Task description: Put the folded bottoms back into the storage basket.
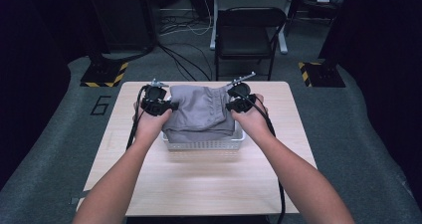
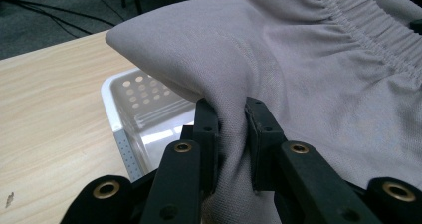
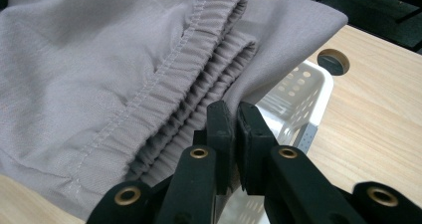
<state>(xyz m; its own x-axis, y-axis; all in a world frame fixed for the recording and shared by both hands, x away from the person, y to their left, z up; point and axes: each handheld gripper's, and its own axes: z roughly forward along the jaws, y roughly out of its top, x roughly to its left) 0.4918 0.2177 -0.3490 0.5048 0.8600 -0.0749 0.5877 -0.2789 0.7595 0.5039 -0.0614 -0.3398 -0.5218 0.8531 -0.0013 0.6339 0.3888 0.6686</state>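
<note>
Room: dark studio, grey carpet, one light wooden table [image 1: 209, 184] in the middle.
Forearms: two, reaching in from the near edge.
Basket: one white perforated basket [image 1: 204, 144] on the table, between the hands.
Garment: one folded grey garment [image 1: 201, 109] with an elastic waistband, lying across the top of the basket, overhanging its sides.
Left gripper [image 2: 231, 114]: jaws narrow, pinching a fold of the garment's left edge.
Right gripper [image 3: 235, 115]: jaws nearly together, clamped on cloth just beside the waistband.
Table hole: one round cable port [image 3: 332, 60].
Beyond: one black folding chair [image 1: 249, 35]; two yellow-and-black striped stand bases [image 1: 105, 73].
</note>
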